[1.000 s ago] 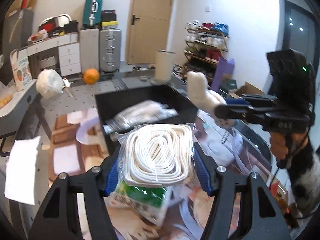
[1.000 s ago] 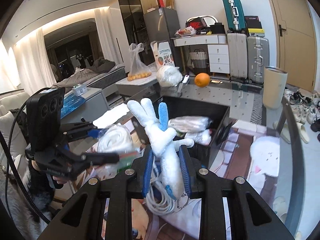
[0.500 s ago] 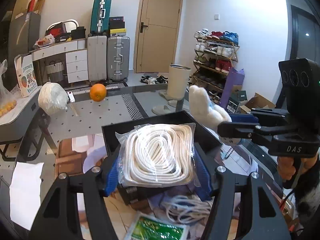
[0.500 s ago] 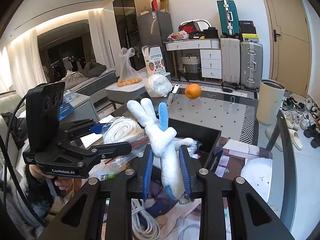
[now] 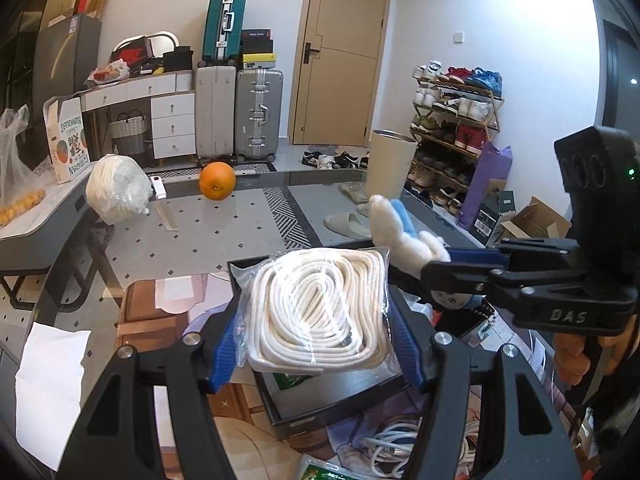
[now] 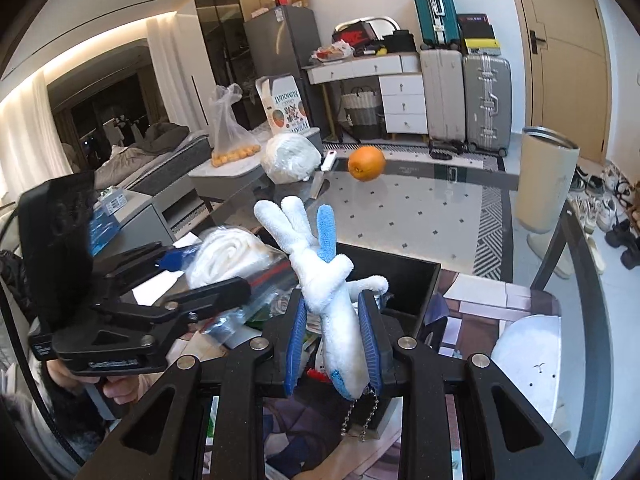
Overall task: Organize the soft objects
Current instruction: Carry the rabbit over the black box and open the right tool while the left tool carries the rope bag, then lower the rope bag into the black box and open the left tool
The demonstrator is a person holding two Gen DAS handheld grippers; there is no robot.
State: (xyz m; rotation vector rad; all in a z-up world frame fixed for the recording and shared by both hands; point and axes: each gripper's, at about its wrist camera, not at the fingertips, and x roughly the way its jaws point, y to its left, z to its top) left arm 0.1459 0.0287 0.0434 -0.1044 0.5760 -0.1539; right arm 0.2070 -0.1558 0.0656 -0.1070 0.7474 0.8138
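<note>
Glass tabletop (image 5: pixel 180 236) stretches away from me toward the far wall, where suitcases (image 5: pixel 258 114) stand beside a closed door (image 5: pixel 344 52). On the far left of the table I see a white wrapped bundle (image 5: pixel 116 188), with an orange (image 5: pixel 217 180) to its right. Nearer, my left gripper (image 5: pixel 312 344) is pinching a bagged coil of white rope (image 5: pixel 316 310), its blue pads pressed on both sides of the bag. That coil hangs over a black box (image 5: pixel 340 404) and covers most of its inside; I can only make out a scrap of green packaging under it. At the near edge, a loose white cord (image 5: pixel 396 444) and another green packet (image 5: pixel 324 472) are cut off by the frame. To the right, my right gripper (image 6: pixel 332 344) is clamped tight on a white and blue plush toy (image 6: pixel 324 276), held upright above the same box; a small bead chain dangles from the toy's lower end. From the left camera the toy's body is mostly hidden behind the gripper's black arm. Farther right stand a pale bin (image 5: pixel 390 160) and a rack of shoes (image 5: pixel 456 120).
</note>
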